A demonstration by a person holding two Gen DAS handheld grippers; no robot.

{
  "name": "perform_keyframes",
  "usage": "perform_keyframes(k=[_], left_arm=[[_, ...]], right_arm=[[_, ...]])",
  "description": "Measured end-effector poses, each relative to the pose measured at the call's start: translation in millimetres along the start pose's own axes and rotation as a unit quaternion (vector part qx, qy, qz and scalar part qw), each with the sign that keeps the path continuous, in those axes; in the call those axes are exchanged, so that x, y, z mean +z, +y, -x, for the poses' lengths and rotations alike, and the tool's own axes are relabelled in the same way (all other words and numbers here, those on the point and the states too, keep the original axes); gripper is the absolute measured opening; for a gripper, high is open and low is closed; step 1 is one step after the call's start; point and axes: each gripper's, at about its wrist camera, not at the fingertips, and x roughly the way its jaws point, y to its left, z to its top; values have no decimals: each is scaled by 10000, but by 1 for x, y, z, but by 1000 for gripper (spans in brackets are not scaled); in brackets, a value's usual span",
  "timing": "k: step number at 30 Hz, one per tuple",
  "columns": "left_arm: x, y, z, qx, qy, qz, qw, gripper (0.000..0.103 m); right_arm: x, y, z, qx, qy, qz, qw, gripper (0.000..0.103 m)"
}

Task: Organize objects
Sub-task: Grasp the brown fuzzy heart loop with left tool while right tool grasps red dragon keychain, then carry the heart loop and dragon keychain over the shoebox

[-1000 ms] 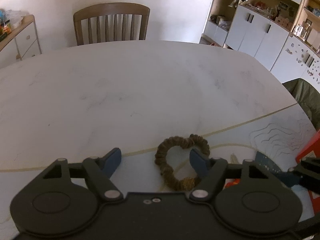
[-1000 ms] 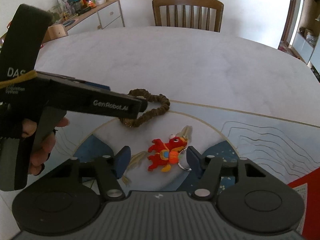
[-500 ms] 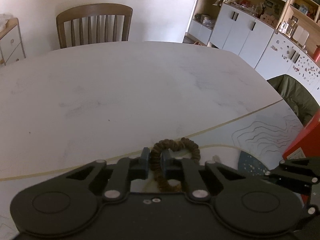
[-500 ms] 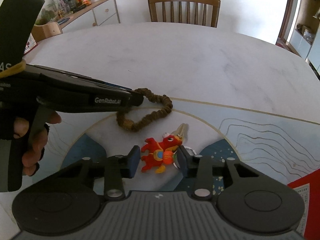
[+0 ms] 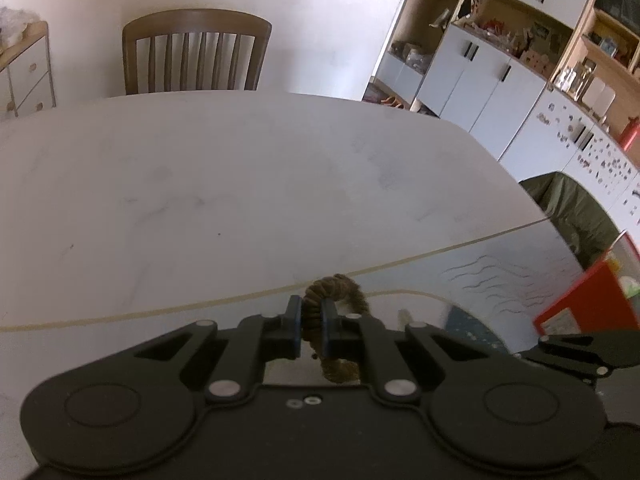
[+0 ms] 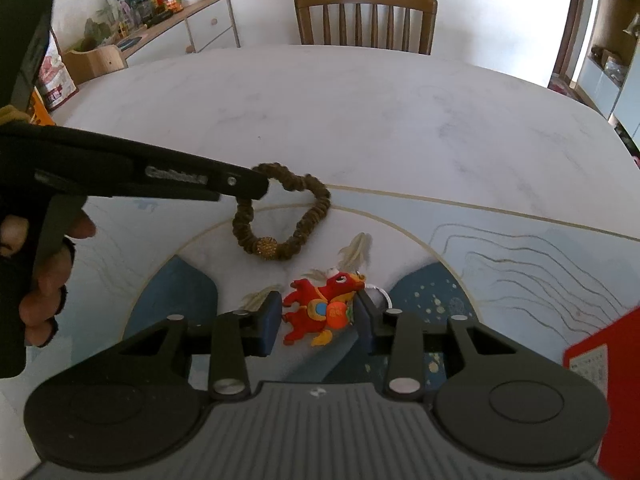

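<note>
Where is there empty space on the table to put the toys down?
The white marble tabletop toward the wooden chair is bare. It is crowded near you: brown hair scrunchie, red dragon keychain, red box.

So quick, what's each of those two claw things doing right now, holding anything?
Left gripper: shut on the brown scrunchie.
Right gripper: jaws either side of the red dragon keychain, nearly closed; a firm grip cannot be told.

Scrunchie (image 6: 280, 216): dark brown, one gold glittery bead. Toy (image 6: 320, 308): red dragon, orange, blue and yellow patches. Desk (image 6: 320, 112): white marble, faint grey veins. Mat (image 6: 500, 256): pale, gold arc lines, wavy dark contours, speckled blue shapes. Box (image 6: 600, 364): red, white label. Both grippers (image 5: 308, 320) (image 6: 316, 316): black, blue pads. Chair (image 6: 366, 16): brown wood.
</note>
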Motion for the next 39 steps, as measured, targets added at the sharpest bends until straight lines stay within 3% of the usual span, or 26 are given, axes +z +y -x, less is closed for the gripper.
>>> perform_keyframes(k=[20, 39], left_arm=[[-17, -44, 81, -508, -199, 57, 9985, 6], [-10, -134, 141, -856, -478, -651, 9931, 6]], right_arm=[[-24, -18, 102, 48, -409, -433, 9982, 37], [-40, -46, 206, 110, -1044, -600, 9927, 37]])
